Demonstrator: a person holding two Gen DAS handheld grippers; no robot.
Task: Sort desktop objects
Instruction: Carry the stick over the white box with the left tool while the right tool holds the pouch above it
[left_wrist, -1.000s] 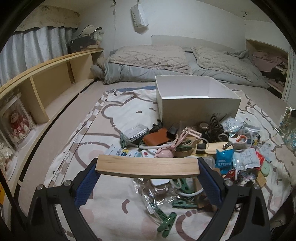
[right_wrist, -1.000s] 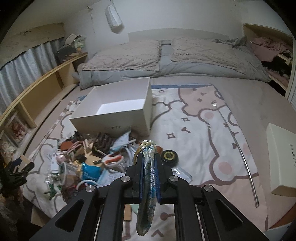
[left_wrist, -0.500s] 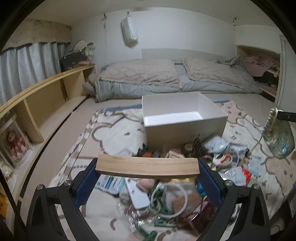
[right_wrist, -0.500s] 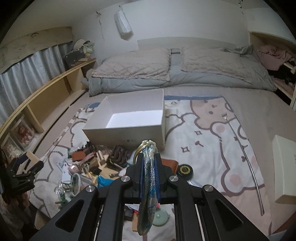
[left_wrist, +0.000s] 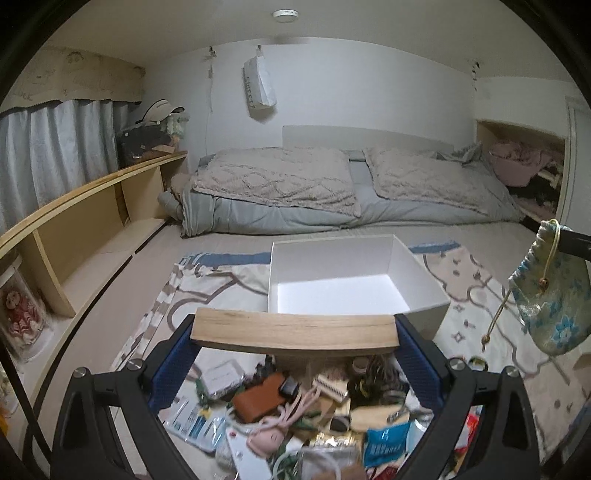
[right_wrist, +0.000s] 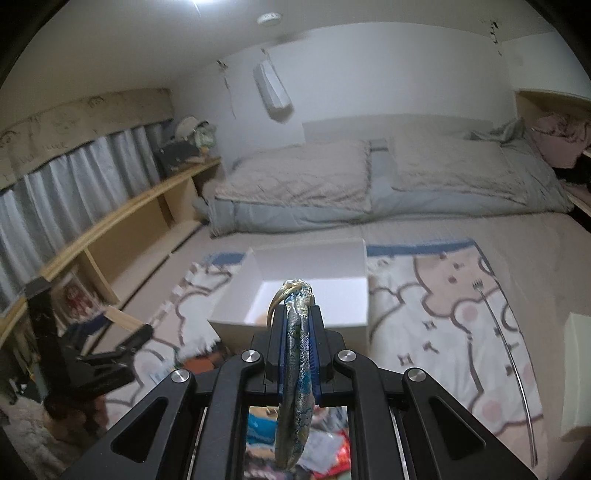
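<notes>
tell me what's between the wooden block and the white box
Nothing: in the left wrist view, the wooden block overlaps the white box's near rim, no object between.

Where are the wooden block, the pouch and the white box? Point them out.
wooden block (left_wrist: 295, 329), left wrist view, middle of its front face.
pouch (left_wrist: 554, 295), left wrist view, patterned fabric body.
white box (right_wrist: 347, 314), right wrist view, its right wall.

I can read "SWEET" running down the white bag (left_wrist: 259, 85) hanging on the wall; print on the blue packet (left_wrist: 386, 441) is too blurred.
</notes>
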